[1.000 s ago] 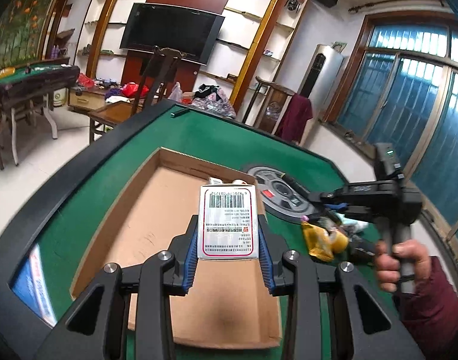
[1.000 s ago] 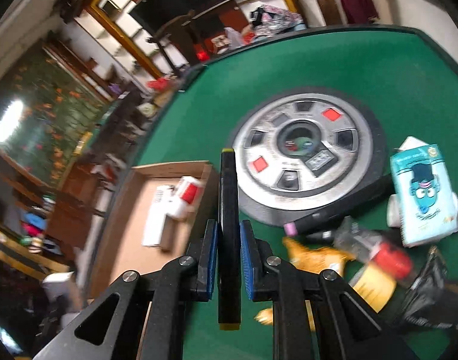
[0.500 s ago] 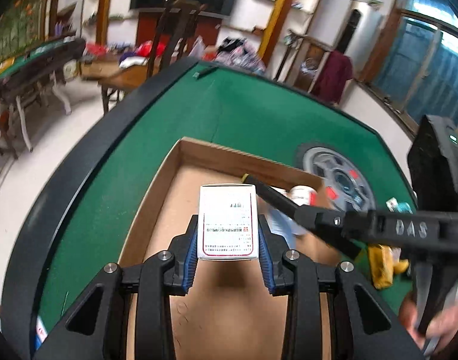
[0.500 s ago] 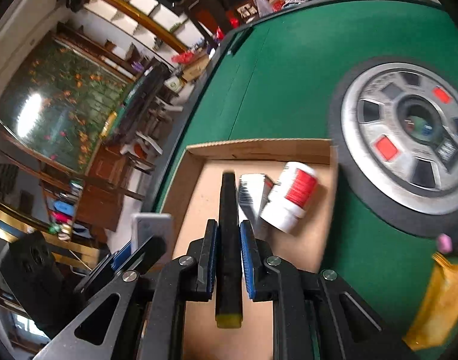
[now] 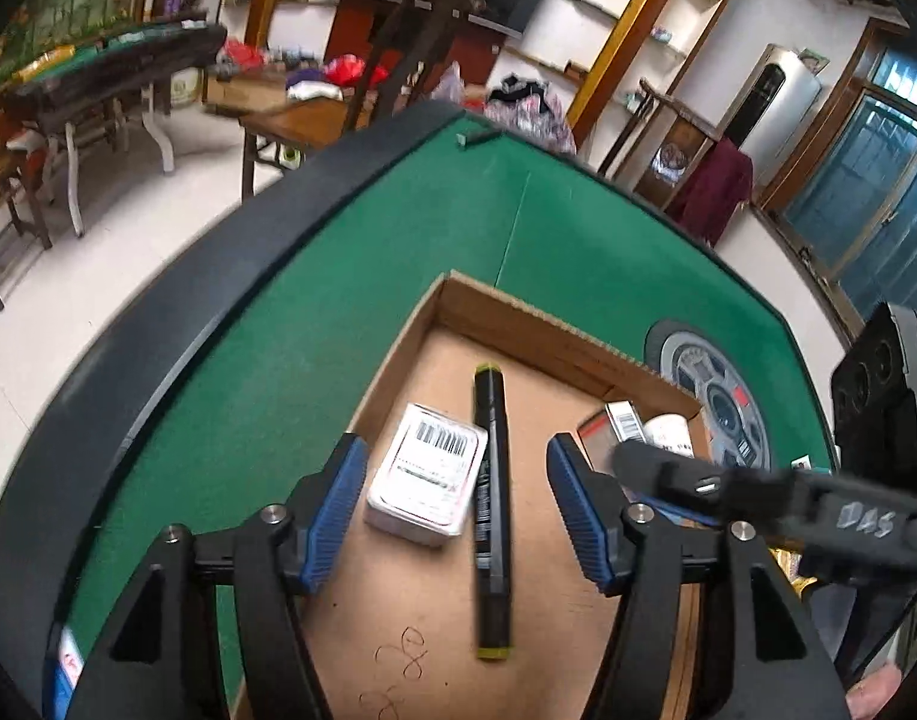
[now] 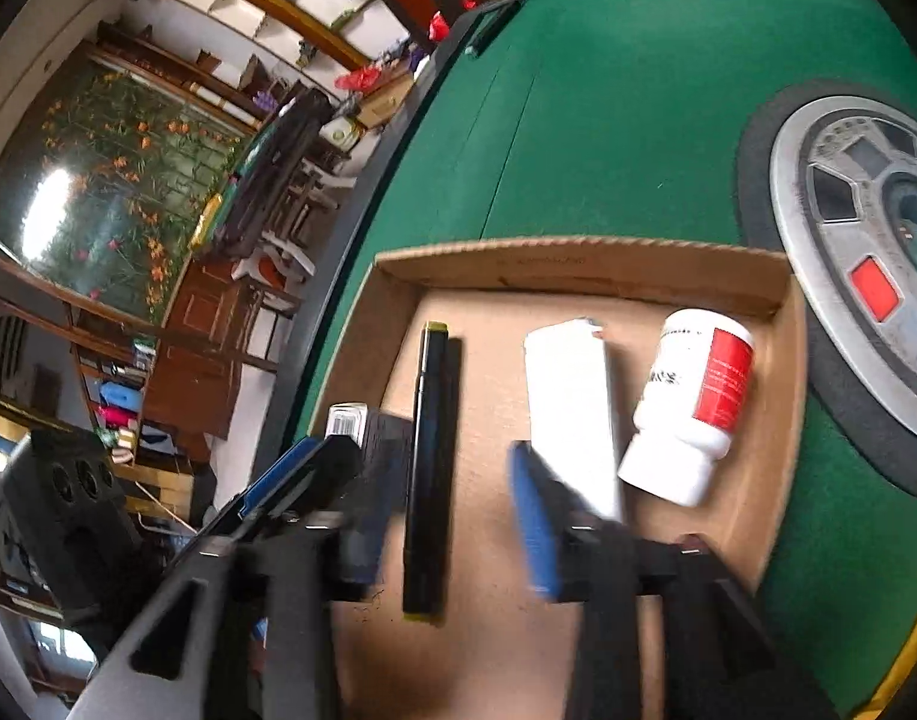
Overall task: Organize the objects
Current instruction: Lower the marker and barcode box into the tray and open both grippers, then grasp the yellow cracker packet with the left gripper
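both tools (image 5: pixel 452 501) (image 6: pixel 434 510) opening, nothing gripped; right one blurred, half hiding the white box (image 6: pixel 569 396)

Blurred with motion in the right wrist view: right gripper (image 6: pixel 452 516), jaws opening, black marker (image 6: pixel 427 468) loose between them. Small barcoded box (image 6: pixel 345 420) mostly hidden behind the left gripper (image 6: pixel 302 480). Print on white bottle (image 6: pixel 692 402) too smeared to read. Cardboard box (image 5: pixel 536 324) near wall cut off below. Silver dial (image 5: pixel 716 402) on the counter partly hidden behind the box wall.
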Motion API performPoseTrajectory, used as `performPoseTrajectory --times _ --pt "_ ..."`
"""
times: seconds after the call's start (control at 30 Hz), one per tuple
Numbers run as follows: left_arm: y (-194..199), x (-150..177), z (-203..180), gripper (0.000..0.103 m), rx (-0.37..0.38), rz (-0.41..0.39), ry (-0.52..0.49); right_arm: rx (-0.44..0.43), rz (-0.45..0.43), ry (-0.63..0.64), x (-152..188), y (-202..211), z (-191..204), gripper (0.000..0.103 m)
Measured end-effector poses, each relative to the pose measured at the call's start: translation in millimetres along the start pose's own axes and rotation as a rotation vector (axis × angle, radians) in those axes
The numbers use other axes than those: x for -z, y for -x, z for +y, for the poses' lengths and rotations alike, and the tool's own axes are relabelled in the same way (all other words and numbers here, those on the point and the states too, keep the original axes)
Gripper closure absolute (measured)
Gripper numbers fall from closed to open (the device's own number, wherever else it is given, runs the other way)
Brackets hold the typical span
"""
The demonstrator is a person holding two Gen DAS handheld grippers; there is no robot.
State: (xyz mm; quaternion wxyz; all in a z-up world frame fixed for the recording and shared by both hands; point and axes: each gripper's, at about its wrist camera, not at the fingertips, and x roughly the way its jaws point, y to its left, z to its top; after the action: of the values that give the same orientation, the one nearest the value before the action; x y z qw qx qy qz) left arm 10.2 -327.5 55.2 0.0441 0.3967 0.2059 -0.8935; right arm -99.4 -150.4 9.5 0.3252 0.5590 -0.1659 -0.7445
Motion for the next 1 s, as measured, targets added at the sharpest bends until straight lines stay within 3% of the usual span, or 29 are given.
performPoseTrajectory --times 0.07,0.17,0.23,0.43,0.53,0.63,0.77,0.83,0.9,0.93,1.0 --pt "15.5 6.2 -6.5 0.027 -0.020 -0.060 -0.018 0.001 -0.042 0.010 4.3 14.6 0.1 0.026" --pt "24.6 18.4 -16.7 0.021 -0.025 -0.127 -0.038 0.032 -0.115 0.066 9.1 47.2 3.4 0.016" --pt "19.6 25.1 -24.3 0.021 -0.021 -0.104 -0.054 0.069 -0.172 0.089 15.4 73.0 1.8 0.011" --pt "12.8 49.5 -49.7 0.021 -0.059 -0.047 -0.128 0.099 -0.261 0.071 36.7 133.0 -20.4 0.009" --pt "15.9 65.3 -60.7 0.021 -0.028 -0.018 -0.158 0.104 -0.287 0.054 48.5 156.2 -37.7 0.009" --pt "25.5 72.6 -70.4 0.020 -0.023 -0.047 -0.221 0.117 -0.312 0.049 65.7 182.5 -54.8 0.009" --pt "48.9 61.6 -76.2 0.020 -0.004 -0.078 -0.206 0.249 -0.369 0.099 82.6 225.3 -67.5 0.009" --pt "62.0 56.8 -85.0 0.015 0.017 -0.103 -0.197 0.387 -0.454 0.175 90.8 255.7 -66.5 0.008" --pt "68.8 53.8 -104.2 0.011 0.065 -0.104 -0.196 0.493 -0.578 0.235 101.6 284.8 -63.5 0.000" --pt "69.6 55.7 -111.1 0.010 0.079 -0.098 -0.200 0.512 -0.662 0.257 108.8 300.0 -65.5 0.000" --pt "63.0 61.3 -133.5 0.010 0.109 -0.062 -0.226 0.488 -0.734 0.242 112.8 315.2 -82.0 0.000"
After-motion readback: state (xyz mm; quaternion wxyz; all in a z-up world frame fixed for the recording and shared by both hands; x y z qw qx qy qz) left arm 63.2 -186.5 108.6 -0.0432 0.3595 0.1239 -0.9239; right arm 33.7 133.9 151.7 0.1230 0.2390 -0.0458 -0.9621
